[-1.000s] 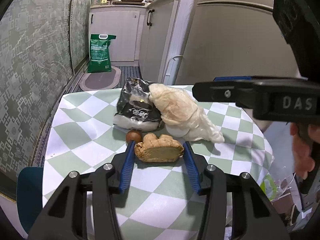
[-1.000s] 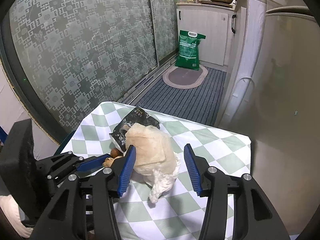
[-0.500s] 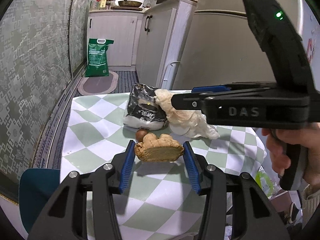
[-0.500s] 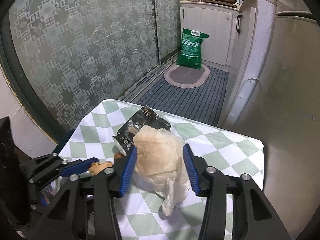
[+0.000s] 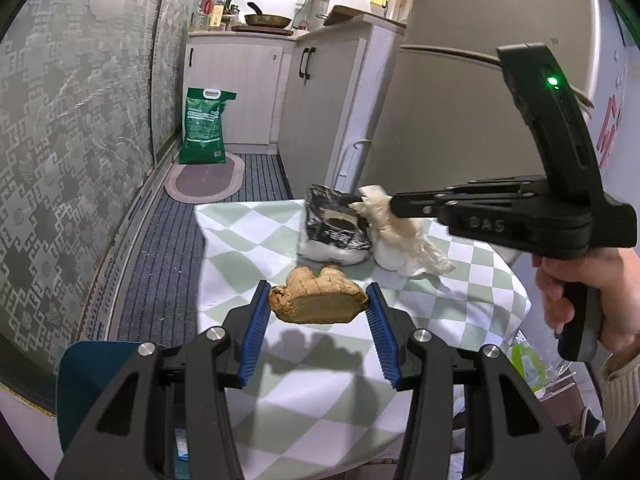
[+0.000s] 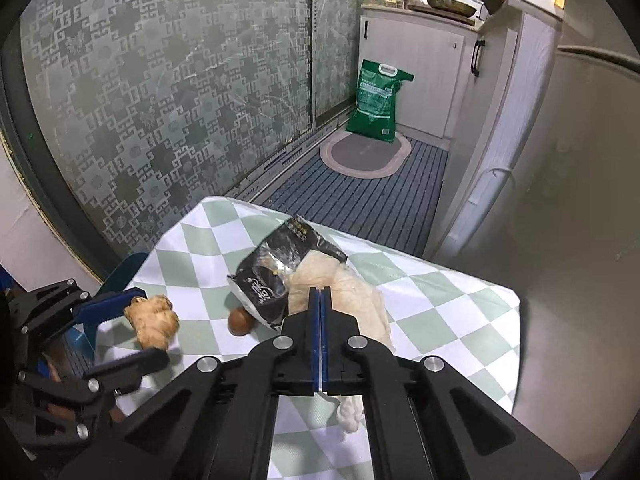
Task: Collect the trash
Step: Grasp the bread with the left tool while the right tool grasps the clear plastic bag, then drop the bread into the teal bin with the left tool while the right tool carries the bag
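Left fingers clamped, right fingers together.

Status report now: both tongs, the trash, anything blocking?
Left tongs shut on ginger piece, lifted. Right tongs shut on crumpled paper. Black wrapper and brown nut beside it.

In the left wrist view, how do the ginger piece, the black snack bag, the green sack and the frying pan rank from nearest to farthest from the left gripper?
1. Tan ginger piece, between the left gripper's pads.
2. Black crumpled snack bag, mid-table.
3. Green sack, on the floor, left.
4. Frying pan, on the far counter.
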